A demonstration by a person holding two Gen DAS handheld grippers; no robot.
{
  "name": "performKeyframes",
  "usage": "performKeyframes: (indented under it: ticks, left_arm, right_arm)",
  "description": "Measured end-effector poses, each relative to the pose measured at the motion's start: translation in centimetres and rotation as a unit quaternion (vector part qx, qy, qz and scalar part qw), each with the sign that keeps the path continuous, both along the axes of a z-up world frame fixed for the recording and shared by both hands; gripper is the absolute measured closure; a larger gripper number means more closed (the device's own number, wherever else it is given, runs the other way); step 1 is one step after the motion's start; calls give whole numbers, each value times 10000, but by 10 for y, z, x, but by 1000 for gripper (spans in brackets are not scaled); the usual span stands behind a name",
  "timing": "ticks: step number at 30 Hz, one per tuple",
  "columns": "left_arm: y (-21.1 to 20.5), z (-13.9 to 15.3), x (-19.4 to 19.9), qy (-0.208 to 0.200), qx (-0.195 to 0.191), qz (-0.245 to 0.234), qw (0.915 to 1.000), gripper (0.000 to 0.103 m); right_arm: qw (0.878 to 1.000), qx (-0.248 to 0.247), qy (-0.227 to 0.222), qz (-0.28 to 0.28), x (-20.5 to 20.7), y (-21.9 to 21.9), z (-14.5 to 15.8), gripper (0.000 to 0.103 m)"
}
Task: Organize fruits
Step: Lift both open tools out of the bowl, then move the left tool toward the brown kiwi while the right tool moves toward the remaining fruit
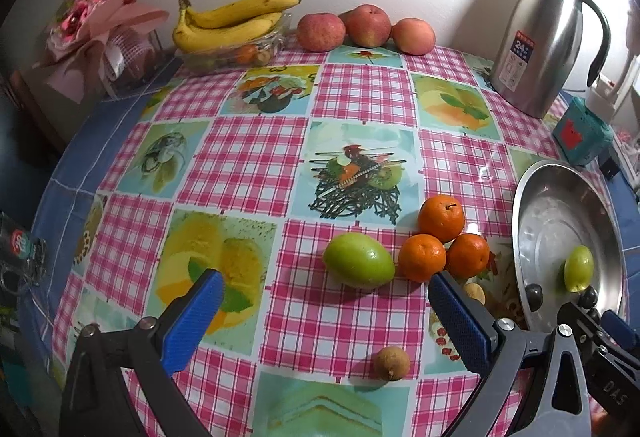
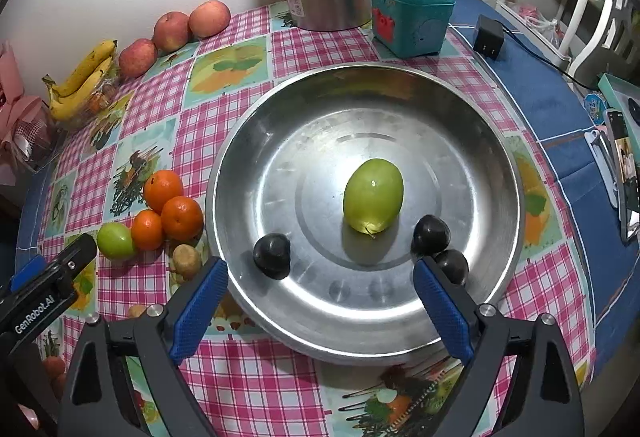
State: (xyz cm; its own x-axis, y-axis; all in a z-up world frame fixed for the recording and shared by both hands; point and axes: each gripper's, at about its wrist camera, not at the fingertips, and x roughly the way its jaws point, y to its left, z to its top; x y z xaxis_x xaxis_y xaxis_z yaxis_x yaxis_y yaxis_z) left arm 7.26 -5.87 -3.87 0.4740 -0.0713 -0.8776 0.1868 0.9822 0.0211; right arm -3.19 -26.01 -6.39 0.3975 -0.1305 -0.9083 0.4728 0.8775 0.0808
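Round table [image 1: 248,157] against a white wall, covered by a pink-check cloth with fruit prints, blue border at the edges. Steel bowl [image 2: 472,141] sat center frame in the right wrist view, close to the table's near edge. Inside it: one green fruit [image 2: 373,195] just right of center, three dark plums, one at lower left [image 2: 272,255], two touching at lower right [image 2: 430,235]. The rest of the bowl floor was bare.

Right gripper [image 2: 320,301] hovered over the bowl's near rim, fingers spread wide, nothing between them.

Outside the bowl, on its left: three mandarins [image 1: 441,218] clustered touching, a second green fruit [image 1: 358,265] just beside them, small brown longans [image 1: 391,363] nearer the camera.

Left gripper [image 1: 324,313] hung above the open cloth near that green fruit, fingers wide apart, empty.

Upper left of the left wrist view: bananas [image 1: 232,19] on a clear tray, three apples [image 1: 368,25] along the wall. Steel thermos [image 1: 540,41] upper right, teal box [image 2: 412,17] beside it. Wide bare cloth in the table's middle.
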Motion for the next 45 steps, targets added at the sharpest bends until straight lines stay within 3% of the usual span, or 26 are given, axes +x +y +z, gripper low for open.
performKeyframes:
  ticks: [6, 11, 21, 32, 36, 40, 45]
  left_arm:
    - [17, 1, -8, -49, -193, 149, 9997, 0]
    - [34, -4, -11, 160, -487, 259, 9983, 0]
    - [50, -14, -16, 481, -626, 429, 9960, 0]
    - [58, -28, -12, 969, -998, 692, 9879, 1]
    - [50, -33, -14, 1083, -1021, 571, 9872, 3]
    - [39, -37, -17, 1230, -1028, 315, 9866, 11]
    - [22, -43, -20, 1417, -929, -1, 9855, 17]
  right_arm:
    - [9999, 43, -104, 26, -5, 11, -1, 9]
    - [9994, 229, -147, 209, -6, 23, -2, 9]
    - [9972, 456, -55, 585, 1, 51, -1, 9]
    - [9953, 581, -291, 716, 6, 59, 5, 10]
    - [9958, 646, -295, 572, 5, 54, 4, 18]
    - [9965, 681, -217, 440, 4, 50, 0, 34]
    - [9960, 772, -248, 379, 3, 47, 0, 35]
